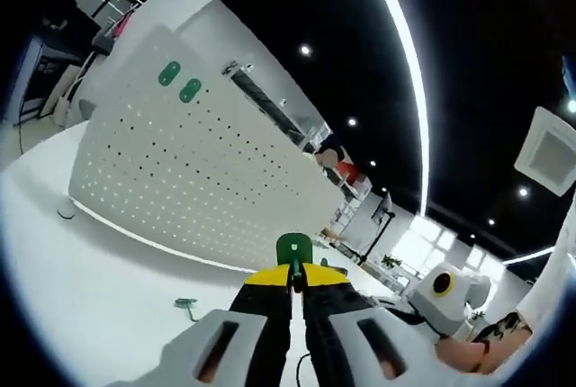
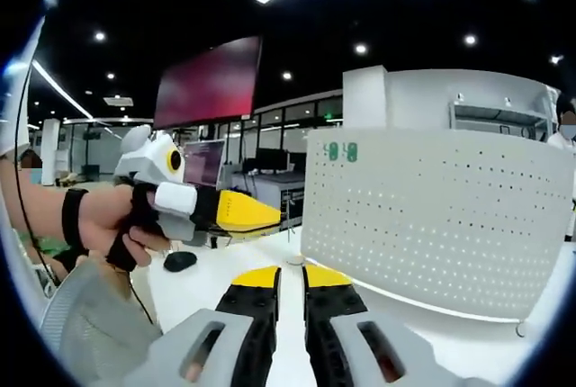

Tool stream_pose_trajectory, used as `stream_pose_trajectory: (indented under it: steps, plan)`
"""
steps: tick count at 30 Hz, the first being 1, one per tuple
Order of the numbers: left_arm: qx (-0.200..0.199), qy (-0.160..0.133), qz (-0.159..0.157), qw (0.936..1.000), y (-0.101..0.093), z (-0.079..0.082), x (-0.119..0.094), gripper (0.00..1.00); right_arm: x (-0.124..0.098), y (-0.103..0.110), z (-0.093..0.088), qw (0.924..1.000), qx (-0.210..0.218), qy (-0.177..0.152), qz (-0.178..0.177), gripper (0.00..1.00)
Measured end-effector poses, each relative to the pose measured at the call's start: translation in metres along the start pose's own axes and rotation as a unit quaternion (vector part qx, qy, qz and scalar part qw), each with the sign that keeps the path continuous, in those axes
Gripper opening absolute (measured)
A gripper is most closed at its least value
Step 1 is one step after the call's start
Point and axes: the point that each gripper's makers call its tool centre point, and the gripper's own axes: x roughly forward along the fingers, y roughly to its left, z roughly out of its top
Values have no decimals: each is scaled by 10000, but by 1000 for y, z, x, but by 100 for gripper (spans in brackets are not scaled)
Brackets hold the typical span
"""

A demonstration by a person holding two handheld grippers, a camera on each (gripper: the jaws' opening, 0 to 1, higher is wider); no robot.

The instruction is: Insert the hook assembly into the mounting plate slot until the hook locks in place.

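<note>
In the left gripper view, the left gripper (image 1: 294, 277) has its jaws pressed together on a green hook (image 1: 293, 248), which stands up just above the yellow tips. Beyond it stands the white perforated mounting plate (image 1: 193, 166), upright on the white table (image 1: 81, 288), with two green hooks (image 1: 179, 82) already on its far upper left part. A small green piece (image 1: 187, 304), perhaps another hook, lies on the table near the gripper. In the right gripper view, the right gripper (image 2: 292, 277) holds nothing, its jaws almost closed with a narrow gap.

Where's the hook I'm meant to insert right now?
In the left gripper view, the green hook sits pinched at the left claw tips, in front of the pegboard's lower edge.
</note>
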Motion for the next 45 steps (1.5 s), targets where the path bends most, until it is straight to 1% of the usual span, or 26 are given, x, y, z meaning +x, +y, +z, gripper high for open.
stream_pose_trajectory:
  steps: [1,4,5,7,11,16,18,19,24,29,34,36,37,39,41,42,45]
  plan:
    - [19,-15,15,10000,1,2,1,3,0,0,0,10000,3,12,-12,9]
    - [258,-74,81,9996,7,10,5,3,-3,-3,-2,9999,-25,94,-87,9]
    - [260,-80,94,9996,9,12,7,3,-3,-4,-2,9999,-23,87,-109,9]
    - [314,-82,105,9994,12,17,11,3,-6,-8,-3,9997,-4,173,-185,10]
    - [707,-47,175,9973,18,23,19,3,-10,-14,-5,9993,18,204,-313,11]
    - [811,-95,240,9964,24,33,28,3,-14,-19,-9,9988,21,297,-386,12]
    - [912,-99,278,9954,26,36,32,3,-16,-24,-10,9985,50,313,-455,12]
    - [988,-117,345,9944,29,40,34,3,-16,-25,-10,9983,65,329,-476,12]
    - [1160,-199,359,9924,32,51,42,2,-20,-29,-11,9977,69,352,-580,12]
    - [1339,-253,438,9897,35,58,48,3,-25,-31,-13,9969,62,395,-674,12]
    - [1478,-262,560,9871,40,60,54,2,-30,-31,-16,9962,90,444,-744,13]
    - [1624,-300,655,9841,44,64,57,2,-33,-30,-16,9959,93,461,-770,13]
    - [1631,-303,670,9839,45,66,58,2,-34,-31,-17,9957,82,481,-782,14]
    - [1757,-355,786,9807,47,72,60,2,-36,-33,-18,9952,19,537,-820,15]
    - [1800,-393,848,9792,46,76,61,2,-38,-35,-19,9948,33,577,-833,19]
    - [1863,-445,897,9774,47,80,63,2,-40,-37,-19,9945,-15,588,-867,21]
    - [1876,-443,924,9769,50,86,70,2,-43,-43,-19,9936,-8,601,-952,25]
